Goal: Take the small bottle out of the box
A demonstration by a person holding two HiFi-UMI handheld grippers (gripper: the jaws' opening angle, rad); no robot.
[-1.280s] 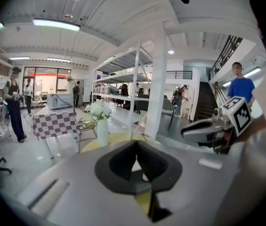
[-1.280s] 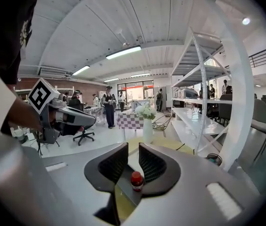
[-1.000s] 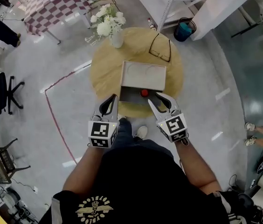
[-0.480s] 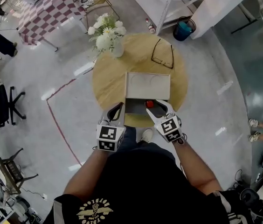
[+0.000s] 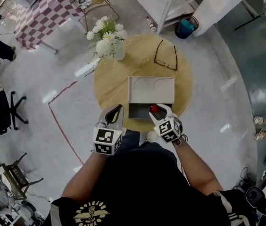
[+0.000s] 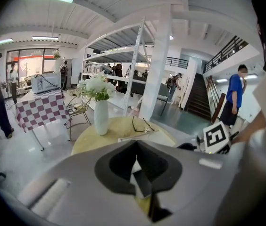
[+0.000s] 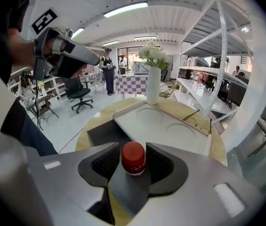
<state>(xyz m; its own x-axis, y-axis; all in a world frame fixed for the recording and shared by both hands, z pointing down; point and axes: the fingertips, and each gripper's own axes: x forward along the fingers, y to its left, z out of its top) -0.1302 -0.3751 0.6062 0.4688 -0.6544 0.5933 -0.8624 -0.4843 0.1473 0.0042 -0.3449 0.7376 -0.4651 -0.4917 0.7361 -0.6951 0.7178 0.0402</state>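
The right gripper has its fingers spread wide; the small bottle, red-capped and upright, stands between them, just clear of both pads, inside the open dark box. The left gripper has its fingers together, holding nothing

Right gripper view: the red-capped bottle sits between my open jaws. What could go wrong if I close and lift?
1. The right gripper flanks the bottle at its cap, so a grip there may slip or tip it.
2. The box top stands close behind the cap; a tilted lift could catch it.
3. The drawer sits near the table edge, so a dropped bottle may roll off.
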